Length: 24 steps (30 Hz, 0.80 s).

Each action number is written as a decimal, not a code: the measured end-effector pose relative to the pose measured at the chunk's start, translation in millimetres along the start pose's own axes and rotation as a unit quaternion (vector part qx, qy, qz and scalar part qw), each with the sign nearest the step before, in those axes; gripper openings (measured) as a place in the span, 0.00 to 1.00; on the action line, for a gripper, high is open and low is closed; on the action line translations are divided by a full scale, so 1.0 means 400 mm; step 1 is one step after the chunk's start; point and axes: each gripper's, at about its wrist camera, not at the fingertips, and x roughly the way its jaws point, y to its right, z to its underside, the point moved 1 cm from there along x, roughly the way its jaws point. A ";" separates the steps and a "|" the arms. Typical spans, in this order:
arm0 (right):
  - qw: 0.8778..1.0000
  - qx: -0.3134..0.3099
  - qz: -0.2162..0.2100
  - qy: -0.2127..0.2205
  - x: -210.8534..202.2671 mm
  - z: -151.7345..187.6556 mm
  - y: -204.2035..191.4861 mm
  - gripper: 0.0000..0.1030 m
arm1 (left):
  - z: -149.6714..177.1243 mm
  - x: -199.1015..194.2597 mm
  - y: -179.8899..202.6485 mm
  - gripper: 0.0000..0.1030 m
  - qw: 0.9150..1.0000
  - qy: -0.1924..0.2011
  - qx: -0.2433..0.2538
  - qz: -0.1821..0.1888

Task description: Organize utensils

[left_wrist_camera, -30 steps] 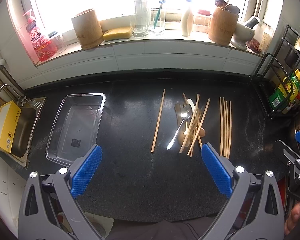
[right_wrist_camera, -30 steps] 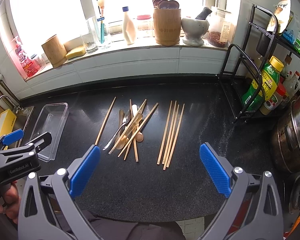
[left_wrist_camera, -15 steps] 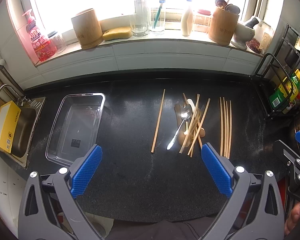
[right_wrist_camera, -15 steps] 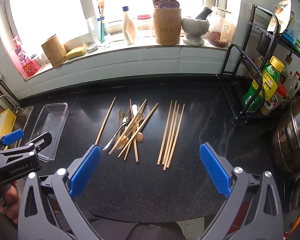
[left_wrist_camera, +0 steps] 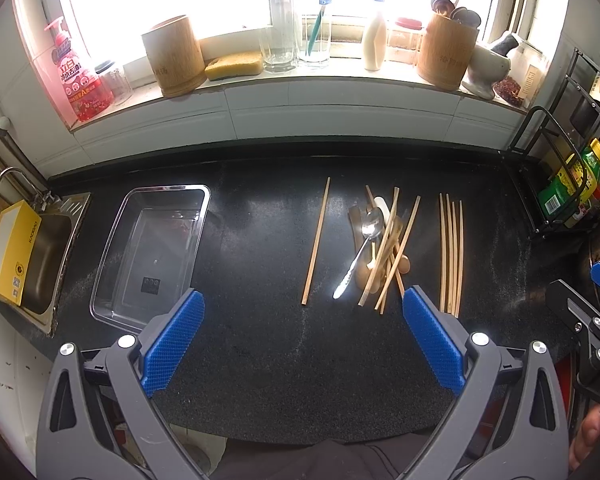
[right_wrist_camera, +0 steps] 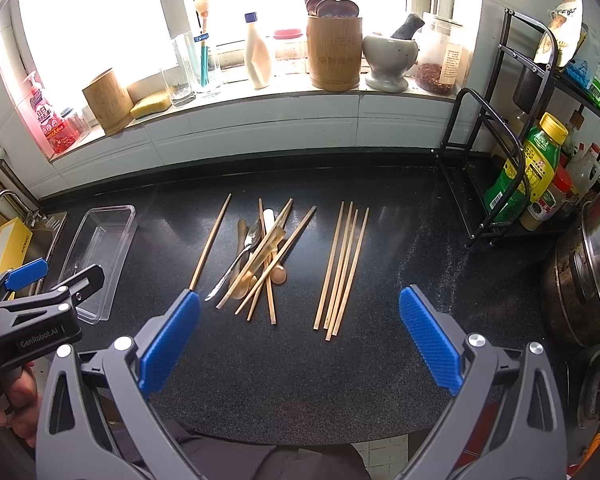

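Note:
On the black counter lies a mixed pile (left_wrist_camera: 382, 246) of wooden chopsticks and spoons with a metal spoon (left_wrist_camera: 360, 250) on top; the pile also shows in the right wrist view (right_wrist_camera: 262, 254). A single chopstick (left_wrist_camera: 316, 240) lies left of it (right_wrist_camera: 211, 242). A tidy group of several chopsticks (left_wrist_camera: 451, 254) lies to the right (right_wrist_camera: 342, 270). A clear plastic tray (left_wrist_camera: 152, 256) stands empty at the left (right_wrist_camera: 100, 256). My left gripper (left_wrist_camera: 300, 344) is open and empty above the counter's near edge. My right gripper (right_wrist_camera: 300, 340) is open and empty, short of the chopsticks.
A sink (left_wrist_camera: 40, 256) with a yellow box (left_wrist_camera: 8, 256) sits far left. The windowsill holds an empty bamboo holder (left_wrist_camera: 174, 56), a sponge, glasses, a bottle and a bamboo holder with utensils (right_wrist_camera: 334, 54). A black wire rack with bottles (right_wrist_camera: 512, 168) and pots (right_wrist_camera: 584, 272) stand right.

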 end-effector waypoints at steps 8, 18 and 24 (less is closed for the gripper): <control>1.000 0.001 0.000 -0.002 0.010 -0.005 0.006 0.94 | 0.000 0.012 0.002 0.94 1.000 -0.003 0.000 0.000; 1.000 0.004 0.000 -0.013 0.048 -0.034 0.015 0.94 | -0.034 0.049 0.007 0.94 1.000 -0.016 0.003 0.003; 0.999 0.013 -0.001 -0.029 0.101 -0.057 0.027 0.94 | -0.074 0.110 0.001 0.94 0.999 -0.034 -0.003 0.020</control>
